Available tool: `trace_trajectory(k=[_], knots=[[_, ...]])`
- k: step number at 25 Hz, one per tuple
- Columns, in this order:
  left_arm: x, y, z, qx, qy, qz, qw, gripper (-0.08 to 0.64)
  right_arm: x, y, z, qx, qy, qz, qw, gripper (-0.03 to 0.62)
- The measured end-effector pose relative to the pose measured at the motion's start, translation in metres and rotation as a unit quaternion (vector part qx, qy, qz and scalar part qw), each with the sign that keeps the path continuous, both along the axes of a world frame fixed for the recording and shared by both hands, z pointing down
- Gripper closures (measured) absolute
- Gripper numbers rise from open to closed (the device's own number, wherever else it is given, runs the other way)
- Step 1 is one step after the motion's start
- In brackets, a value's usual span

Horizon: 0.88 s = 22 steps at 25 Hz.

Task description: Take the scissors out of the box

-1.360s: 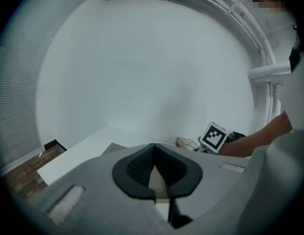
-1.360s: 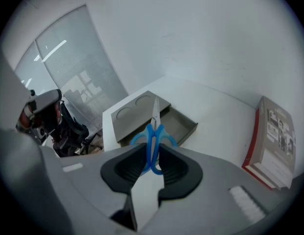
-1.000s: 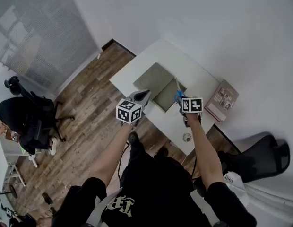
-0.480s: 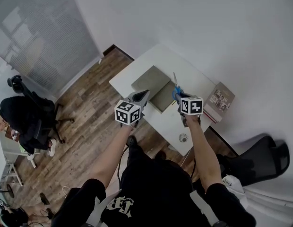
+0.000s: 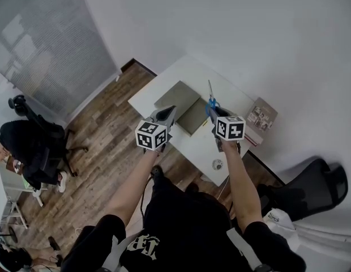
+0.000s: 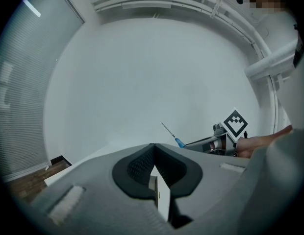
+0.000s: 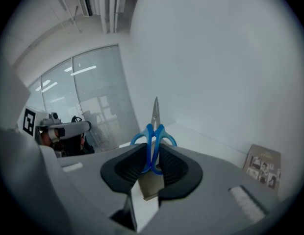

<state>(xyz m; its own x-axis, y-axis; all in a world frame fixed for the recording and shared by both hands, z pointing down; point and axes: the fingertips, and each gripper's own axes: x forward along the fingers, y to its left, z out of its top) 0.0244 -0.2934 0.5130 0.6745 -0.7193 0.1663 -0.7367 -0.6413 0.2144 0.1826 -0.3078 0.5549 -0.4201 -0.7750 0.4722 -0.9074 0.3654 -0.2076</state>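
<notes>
The scissors (image 5: 210, 100) have blue handles and a thin metal blade that points up and away from me. My right gripper (image 5: 212, 111) is shut on their handles and holds them in the air above the open cardboard box (image 5: 179, 97) on the white table (image 5: 157, 85). In the right gripper view the blue handles (image 7: 153, 140) sit squeezed between the dark pads, blade upright. My left gripper (image 5: 168, 112) hangs over the box's near left side, shut with nothing in it. From the left gripper view the scissors (image 6: 176, 139) show to the right, in front of the right gripper (image 6: 207, 143).
A book (image 5: 261, 118) lies at the table's right end and a small round thing (image 5: 217, 164) near its front edge. A black office chair (image 5: 314, 188) stands at the right. A person (image 5: 25, 143) sits at another desk far left, on the wood floor.
Both grippers have risen, the right one more. The scissors have come up out of the box with it, and their blade has tipped more upright.
</notes>
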Motion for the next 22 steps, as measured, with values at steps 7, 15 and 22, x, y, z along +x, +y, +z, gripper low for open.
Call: trace_trajectory(k=[7, 15, 22], knots=[[0.000, 0.006, -0.012, 0.011, 0.008, 0.005, 0.9999, 0.558, -0.003, 0.007, -0.024, 0.048, 0.044, -0.008, 0.998, 0.508], [-0.010, 0.006, -0.021, 0.015, 0.016, 0.003, 0.9997, 0.557, -0.019, 0.009, -0.035, 0.068, 0.036, -0.019, 0.997, 0.506], [-0.013, 0.006, -0.021, 0.009, 0.024, 0.003, 0.9997, 0.555, -0.026, 0.010, -0.039, 0.075, 0.031, -0.027, 0.996, 0.506]])
